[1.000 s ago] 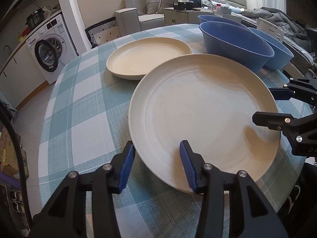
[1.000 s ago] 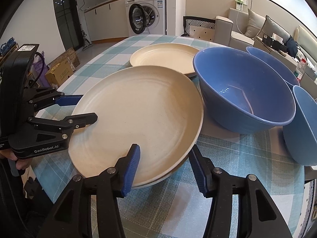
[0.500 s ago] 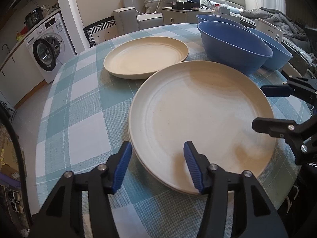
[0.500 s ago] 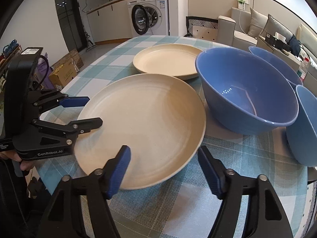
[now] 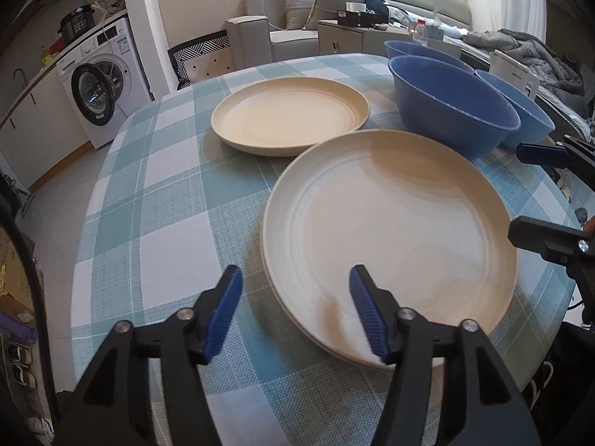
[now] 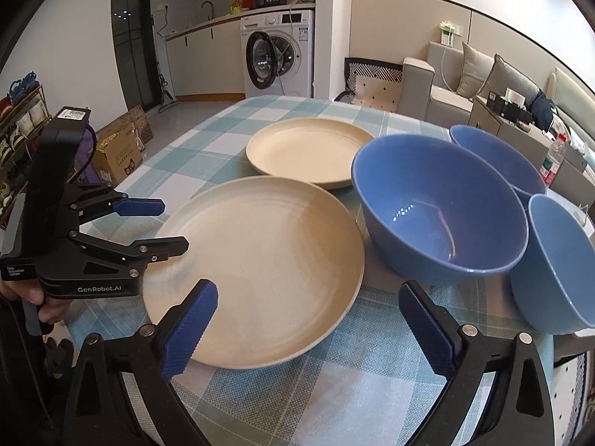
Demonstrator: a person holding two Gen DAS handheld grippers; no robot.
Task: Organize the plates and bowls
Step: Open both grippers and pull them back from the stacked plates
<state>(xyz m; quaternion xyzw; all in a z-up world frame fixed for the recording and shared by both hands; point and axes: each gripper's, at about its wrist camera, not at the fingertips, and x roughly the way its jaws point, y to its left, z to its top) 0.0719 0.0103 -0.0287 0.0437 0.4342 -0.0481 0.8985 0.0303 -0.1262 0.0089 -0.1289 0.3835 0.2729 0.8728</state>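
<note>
While both jaws are opening off the near plate [image 5: 390, 230] on the worktop [image 5: 156, 200], left hand-held gripper [image 5: 295, 312] and right hand-held gripper [image 6: 308, 325] hold nothing; far plate [image 5: 290, 115] lies beyond, nearer the left one.

Left gripper [image 5: 295, 299] sits at bottom centre of left wrist view, jaws opening, pads clear of anything, angled down and fwd. In right wrist view it shows at left edge, w/ person's fingers [image 6: 35, 299] wrapped under its body. Right gripper [image 6: 308, 319] sits at bottom of its own view, jaws opening, nothing gripped.
</note>
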